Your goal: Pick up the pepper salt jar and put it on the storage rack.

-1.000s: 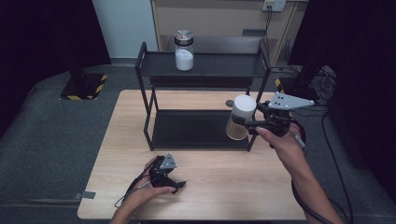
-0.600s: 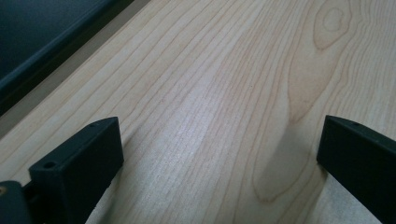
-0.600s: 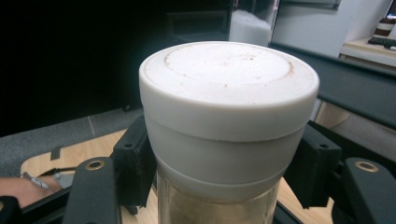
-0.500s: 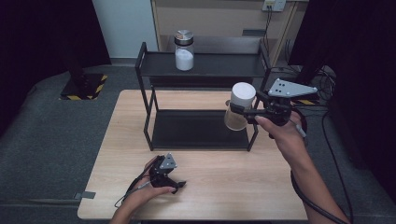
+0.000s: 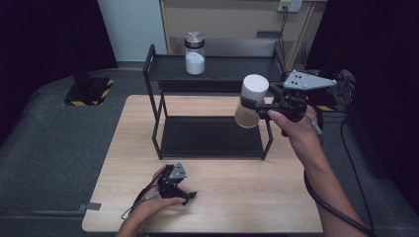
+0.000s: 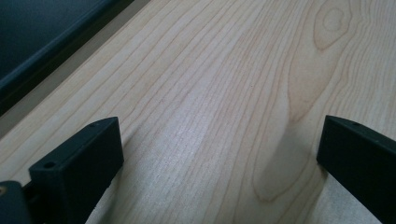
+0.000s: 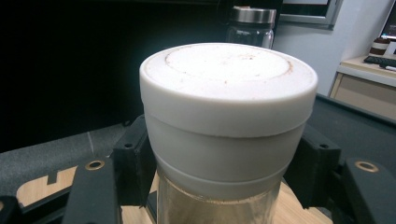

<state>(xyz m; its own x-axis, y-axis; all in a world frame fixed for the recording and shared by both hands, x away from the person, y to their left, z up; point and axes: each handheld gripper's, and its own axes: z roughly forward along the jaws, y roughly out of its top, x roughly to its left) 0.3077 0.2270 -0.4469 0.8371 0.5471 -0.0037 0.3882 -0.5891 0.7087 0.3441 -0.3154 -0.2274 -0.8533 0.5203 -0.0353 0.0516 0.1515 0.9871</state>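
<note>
We have the glass jar with the white lid and brownish contents pinched between the jaws of our right gripper, which clamp it just under the lid, so it hangs in the air at the right front corner of the black two-tier metal shelf, about level with the upper tier. In our judgement the step in hand is to set it on that top tier, where a second glass jar with a metal lid and white powder stands toward the left. To do it well we should keep the jar upright, lift its base clear of the shelf's raised edge before carrying it inward, choose the open stretch of tier well apart from the powder jar, and loosen the grip only once the base sits flat. Our left gripper rests low on the light wooden table, its jaws spread with nothing between them.
</note>
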